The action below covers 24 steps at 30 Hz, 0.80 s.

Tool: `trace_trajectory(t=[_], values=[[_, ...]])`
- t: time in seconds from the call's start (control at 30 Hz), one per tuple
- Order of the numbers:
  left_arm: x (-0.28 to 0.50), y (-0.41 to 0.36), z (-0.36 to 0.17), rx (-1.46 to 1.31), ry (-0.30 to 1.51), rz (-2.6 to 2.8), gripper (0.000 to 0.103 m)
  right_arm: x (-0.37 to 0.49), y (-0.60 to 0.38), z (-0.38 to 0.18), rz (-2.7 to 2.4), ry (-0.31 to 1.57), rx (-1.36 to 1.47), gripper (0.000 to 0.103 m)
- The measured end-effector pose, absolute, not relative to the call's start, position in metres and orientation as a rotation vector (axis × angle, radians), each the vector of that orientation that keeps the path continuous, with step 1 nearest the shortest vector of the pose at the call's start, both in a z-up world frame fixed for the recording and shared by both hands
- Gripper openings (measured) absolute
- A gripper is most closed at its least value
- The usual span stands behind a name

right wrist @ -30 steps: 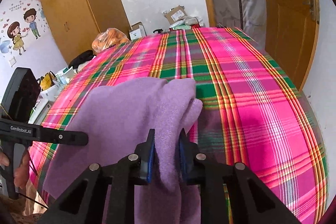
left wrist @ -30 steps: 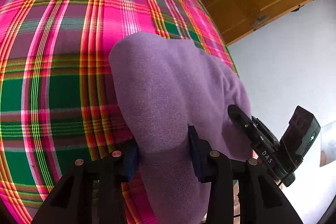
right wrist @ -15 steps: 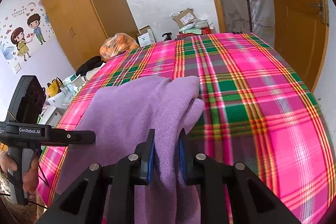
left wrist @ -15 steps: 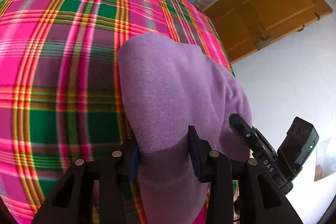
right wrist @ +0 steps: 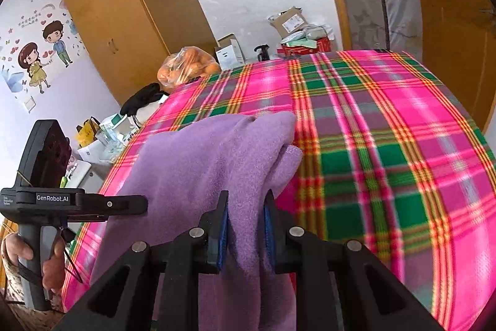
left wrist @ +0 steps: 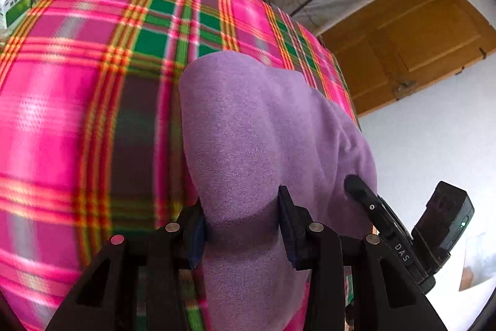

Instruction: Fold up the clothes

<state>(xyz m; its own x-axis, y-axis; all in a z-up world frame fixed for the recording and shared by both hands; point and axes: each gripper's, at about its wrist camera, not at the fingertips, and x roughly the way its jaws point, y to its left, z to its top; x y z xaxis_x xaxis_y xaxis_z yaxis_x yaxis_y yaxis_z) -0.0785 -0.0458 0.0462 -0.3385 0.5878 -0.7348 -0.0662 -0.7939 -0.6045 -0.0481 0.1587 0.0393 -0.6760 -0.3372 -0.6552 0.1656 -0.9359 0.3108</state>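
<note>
Two grippers, both mine, pinch the same purple fleece garment (left wrist: 263, 138) along its near edge. Left gripper (left wrist: 241, 222): jaws closed on a thick bunched fold, which stands them fairly wide apart; the blue pads press the cloth from both sides. Right gripper (right wrist: 246, 224): jaws closed on a thinner gather, hence the narrower gap. In the right wrist view my left gripper appears side-on at the left edge, with my hand (right wrist: 31, 262) around its handle; in the left wrist view the right gripper (left wrist: 359, 185) shows at lower right, its tip against the fleece.

Position of the garment: its near part is raised between my two grips, while the far part drapes forward and lies on the pink-and-green plaid blanket (left wrist: 77, 120) that covers the bed. It sits toward the near side of the bed, with bare plaid beyond and to either side.

Reason for the hold, as I judge it: gripping two points on one edge keeps that edge taut and level, so the cloth can be carried over itself without twisting. The doubled layers visible at the garment's right corner (right wrist: 288, 151) suggest a fold is partly made. The clutter beyond the bed, a bag of oranges (right wrist: 186, 67) and boxes (right wrist: 229, 51), is well apart from the work.
</note>
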Motion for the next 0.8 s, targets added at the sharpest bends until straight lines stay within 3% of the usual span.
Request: trace_trajectory(t=[0.8], values=[[-0.161, -0.104, 0.040, -1.496, -0.756, 2.283, 0.042, -0.144, 0.108, 0.021, -2.594, -0.413, 1.100, 0.020]])
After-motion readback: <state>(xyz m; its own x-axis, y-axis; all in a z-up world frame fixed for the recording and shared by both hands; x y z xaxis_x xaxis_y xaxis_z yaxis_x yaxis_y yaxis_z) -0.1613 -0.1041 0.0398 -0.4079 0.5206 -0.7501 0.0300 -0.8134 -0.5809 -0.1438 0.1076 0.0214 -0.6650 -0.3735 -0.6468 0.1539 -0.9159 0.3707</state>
